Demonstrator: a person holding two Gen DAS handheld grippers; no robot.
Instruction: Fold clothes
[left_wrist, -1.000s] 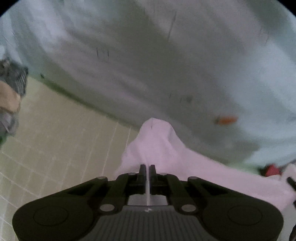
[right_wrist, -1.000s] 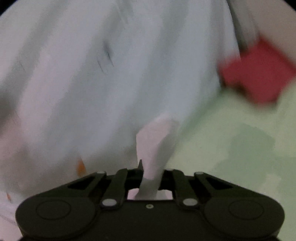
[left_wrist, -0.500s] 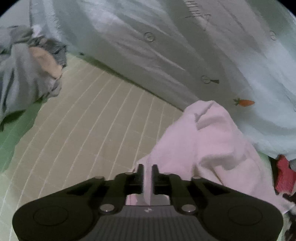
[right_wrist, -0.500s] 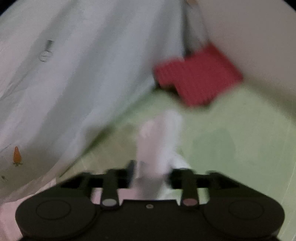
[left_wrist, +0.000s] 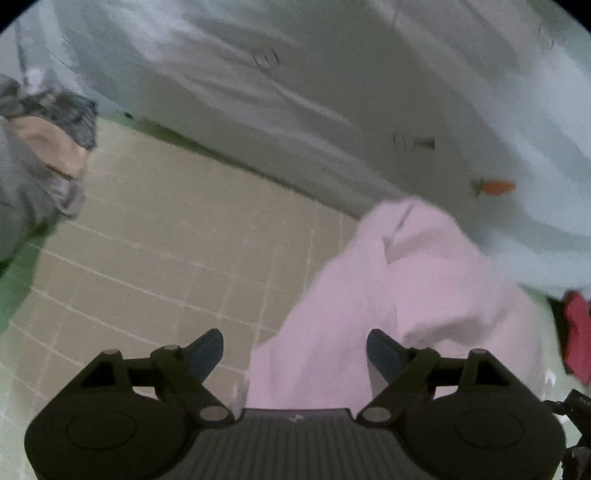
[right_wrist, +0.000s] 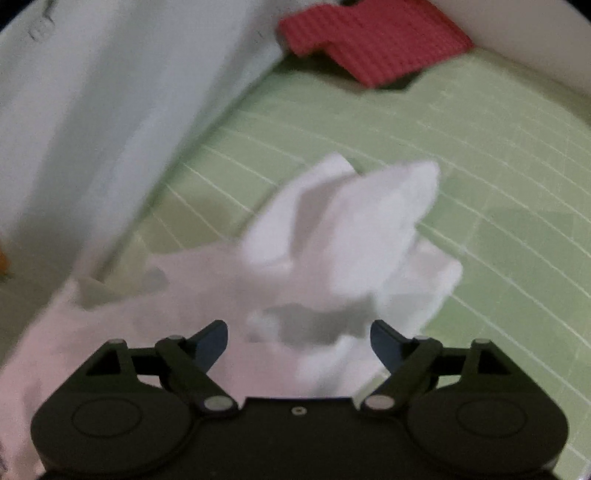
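A pale pink garment (left_wrist: 399, 295) lies bunched on the gridded mat, in front of and between the fingers of my left gripper (left_wrist: 295, 350), which is open and holds nothing. In the right wrist view the same garment (right_wrist: 332, 236) lies crumpled, its near folds raised, just ahead of my right gripper (right_wrist: 299, 343), which is also open and empty. Both views are blurred by motion.
A large light blue sheet with a small carrot print (left_wrist: 491, 186) hangs along the back (right_wrist: 92, 110). A grey garment pile (left_wrist: 40, 166) lies at far left. A red knitted cloth (right_wrist: 373, 44) lies on the green mat (right_wrist: 498, 184) at the back right.
Both grippers were shut on the pink garment and have opened. The garment has dropped from the jaws onto the mat and lies loose.
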